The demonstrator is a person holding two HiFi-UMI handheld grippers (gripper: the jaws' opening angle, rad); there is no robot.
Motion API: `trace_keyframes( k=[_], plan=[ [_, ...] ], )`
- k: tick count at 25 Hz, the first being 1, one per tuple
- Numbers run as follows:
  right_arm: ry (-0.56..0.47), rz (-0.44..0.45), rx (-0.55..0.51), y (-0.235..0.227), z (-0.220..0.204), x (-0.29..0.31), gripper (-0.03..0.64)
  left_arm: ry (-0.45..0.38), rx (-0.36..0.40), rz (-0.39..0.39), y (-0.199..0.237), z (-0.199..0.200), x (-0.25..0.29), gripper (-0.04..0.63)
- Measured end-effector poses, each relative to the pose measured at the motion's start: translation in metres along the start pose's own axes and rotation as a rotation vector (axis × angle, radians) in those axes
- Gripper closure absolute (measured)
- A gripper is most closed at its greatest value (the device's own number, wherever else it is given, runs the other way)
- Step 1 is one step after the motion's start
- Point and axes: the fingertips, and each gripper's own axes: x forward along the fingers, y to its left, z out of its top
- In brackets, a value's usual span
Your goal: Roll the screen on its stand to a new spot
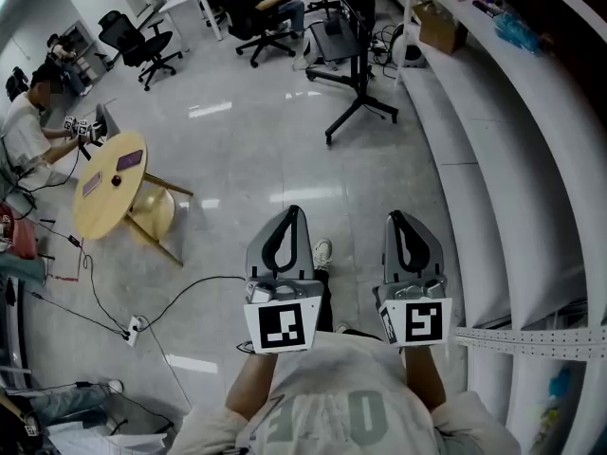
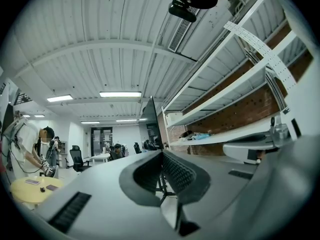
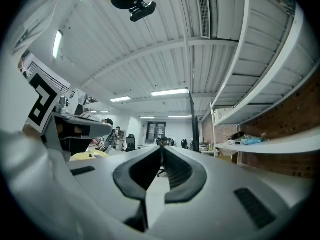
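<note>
The screen on its stand stands far ahead on the grey floor, a dark panel on a black post with splayed legs. My left gripper and right gripper are held side by side near my body, well short of it, both shut with nothing between the jaws. In the left gripper view the screen appears edge-on beyond the shut left gripper. The right gripper view shows the screen as a thin dark upright just right of the shut right gripper.
Long white shelving runs along the right, with a cardboard box on it. A round yellow table stands at left, a seated person beside it. Office chairs sit at the back. A cable and power strip lie on the floor.
</note>
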Motion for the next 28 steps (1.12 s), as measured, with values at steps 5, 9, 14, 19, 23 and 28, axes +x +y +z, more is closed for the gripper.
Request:
trace_keyframes(
  k=[5,9,14,19,23,28],
  plan=[
    [-0.008,0.002,-0.048,-0.008,-0.01,0.032,0.588,-0.032,-0.027,-0.012,0.011,-0.012,0.039,0.581],
    [0.0,0.009,-0.063,-0.019,-0.03,0.081,0.588,-0.05,-0.052,-0.015,0.026,-0.031,0.085,0.581],
    [-0.012,0.02,-0.105,-0.03,-0.031,0.172,0.588,-0.061,-0.063,-0.014,0.066,-0.04,0.165,0.581],
    [-0.045,-0.015,-0.14,-0.054,-0.024,0.289,0.588,-0.095,-0.059,-0.028,0.119,-0.036,0.277,0.581],
    [-0.07,-0.04,-0.14,-0.073,-0.012,0.377,0.588,-0.128,-0.072,-0.045,0.158,-0.024,0.364,0.581],
    [-0.05,-0.073,-0.156,-0.095,-0.026,0.451,0.588,-0.121,-0.11,-0.096,0.179,-0.037,0.444,0.581]
  ],
)
